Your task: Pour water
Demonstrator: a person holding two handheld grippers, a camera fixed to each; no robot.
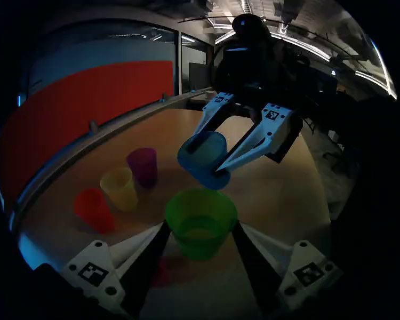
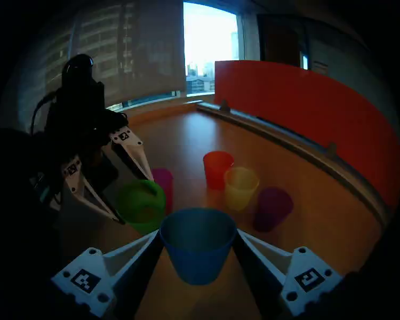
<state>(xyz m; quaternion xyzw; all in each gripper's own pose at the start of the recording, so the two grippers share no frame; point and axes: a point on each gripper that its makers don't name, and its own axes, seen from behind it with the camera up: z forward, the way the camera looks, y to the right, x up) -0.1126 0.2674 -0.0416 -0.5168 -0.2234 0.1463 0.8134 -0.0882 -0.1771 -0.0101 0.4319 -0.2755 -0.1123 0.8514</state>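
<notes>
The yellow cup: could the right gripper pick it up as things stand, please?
Probably not: the right gripper is shut on the blue cup, though the way to the yellow cup looks free.

An office or meeting room is suggested. A long wooden counter (image 2: 317, 224) is seen beneath the right fingers (image 2: 130, 256), edged to their right by a red partition panel (image 2: 306, 101). Glass walls (image 1: 146, 48) and strip ceiling lights (image 1: 306, 49) are seen above and beyond the left fingers (image 1: 141, 250), and a window (image 2: 210, 42) onto high-rise buildings is seen far ahead of the right fingers
</notes>
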